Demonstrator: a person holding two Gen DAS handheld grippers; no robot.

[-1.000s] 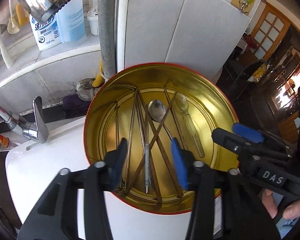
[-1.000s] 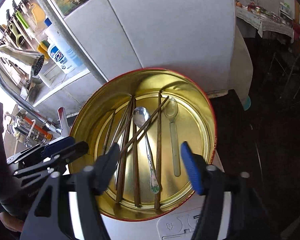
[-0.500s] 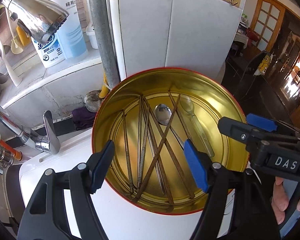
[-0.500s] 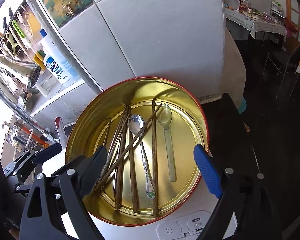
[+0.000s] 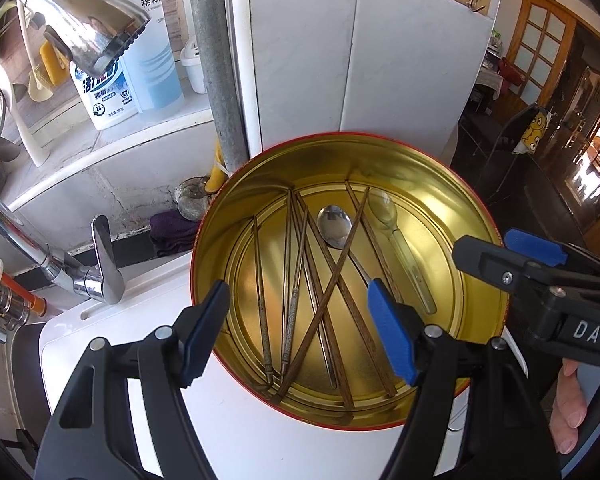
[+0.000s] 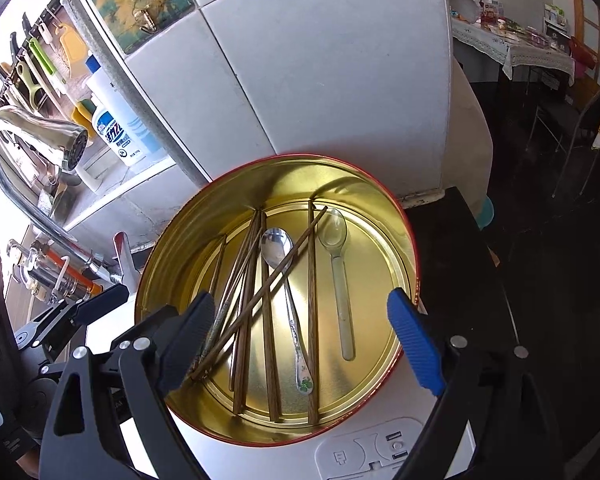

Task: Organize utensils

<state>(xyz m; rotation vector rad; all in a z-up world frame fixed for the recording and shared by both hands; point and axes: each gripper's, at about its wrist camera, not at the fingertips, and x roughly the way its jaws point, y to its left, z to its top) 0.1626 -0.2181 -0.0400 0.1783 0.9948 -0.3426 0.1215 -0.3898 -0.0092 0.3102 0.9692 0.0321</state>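
Both grippers hover over a round gold tin with a red outer rim, which sits on a white appliance top beside the sink. In the left wrist view the left gripper has its blue-padded jaws spread wide over the near edge of the tin, with nothing between the pads. The right gripper is spread wider; its jaws have just been opening, and nothing is pinched there either.

Down in the tin lies the whole jumble. A metal spoon rests near the middle, bowl toward the far wall, its patterned handle running back toward the camera. Just to its right lies a clear plastic spoon, apart from the rest, flat on the floor of the tin. Dark wooden chopsticks lie lengthwise on either side of the metal spoon, and one crosses diagonally over the spoon's neck. Toward the left wall, thinner metal chopsticks lie among the wooden ones.

At the right edge of the left view, the other gripper's black body shows with fingers of a hand beneath it. A chrome faucet arches at the left, with detergent bottles on the ledge behind.
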